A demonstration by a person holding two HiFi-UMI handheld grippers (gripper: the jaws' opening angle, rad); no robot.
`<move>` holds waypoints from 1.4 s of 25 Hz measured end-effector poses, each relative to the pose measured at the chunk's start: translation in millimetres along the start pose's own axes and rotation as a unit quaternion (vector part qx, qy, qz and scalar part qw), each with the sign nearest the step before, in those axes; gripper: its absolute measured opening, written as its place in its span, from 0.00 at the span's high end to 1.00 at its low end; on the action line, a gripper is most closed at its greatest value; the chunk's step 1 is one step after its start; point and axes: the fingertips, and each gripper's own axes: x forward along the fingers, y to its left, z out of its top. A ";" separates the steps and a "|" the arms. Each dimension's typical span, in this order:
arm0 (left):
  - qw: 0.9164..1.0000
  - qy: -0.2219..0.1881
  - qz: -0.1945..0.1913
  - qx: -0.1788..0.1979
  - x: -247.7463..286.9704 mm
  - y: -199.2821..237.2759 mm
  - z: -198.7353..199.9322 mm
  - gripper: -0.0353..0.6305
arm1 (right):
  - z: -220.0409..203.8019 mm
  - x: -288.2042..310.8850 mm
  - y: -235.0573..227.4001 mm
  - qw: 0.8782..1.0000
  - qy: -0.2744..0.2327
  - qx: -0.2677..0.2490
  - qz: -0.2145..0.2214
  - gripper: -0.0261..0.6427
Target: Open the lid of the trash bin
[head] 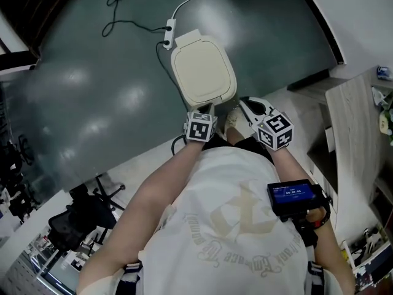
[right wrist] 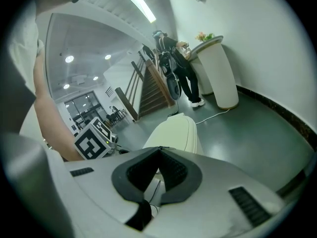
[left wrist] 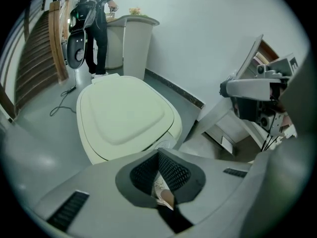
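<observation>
A cream trash bin (head: 202, 72) stands on the dark floor in front of me, with its lid (left wrist: 124, 115) down flat. In the head view my left gripper (head: 207, 107) hovers at the bin's near edge, a little above it. Its jaws meet at the tips and hold nothing. My right gripper (head: 244, 102) is just right of the bin's near corner, also shut and empty. The left gripper view looks down over the lid, past the left gripper (left wrist: 159, 151). In the right gripper view the bin (right wrist: 177, 132) lies beyond the right gripper (right wrist: 159, 149), seen from its side.
A white power strip (head: 167, 32) and black cables lie on the floor behind the bin. A pale ledge and a wooden cabinet (head: 353, 125) stand to the right. A person (left wrist: 96, 24) stands far off at a white counter beside a staircase (left wrist: 37, 58).
</observation>
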 end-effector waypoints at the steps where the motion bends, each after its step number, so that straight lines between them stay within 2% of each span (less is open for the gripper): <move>1: 1.000 0.002 0.000 0.002 0.8 -1.0 -1.2 0.93 | -0.2 -0.3 -0.9 1.000 -0.001 0.001 -0.001 0.95; 13: 1.000 0.017 -0.011 0.007 -1.6 -6.5 -2.3 0.92 | -5.6 1.0 -2.1 1.000 0.005 0.010 -0.007 0.95; 24: 0.999 0.013 0.018 0.034 4.0 -10.0 -7.3 0.92 | -6.1 3.1 -2.8 1.000 0.013 0.002 -0.005 0.95; 35: 1.000 0.007 0.012 0.023 7.9 -10.3 -3.2 0.92 | -11.7 1.8 -2.5 1.000 0.014 0.000 -0.003 0.95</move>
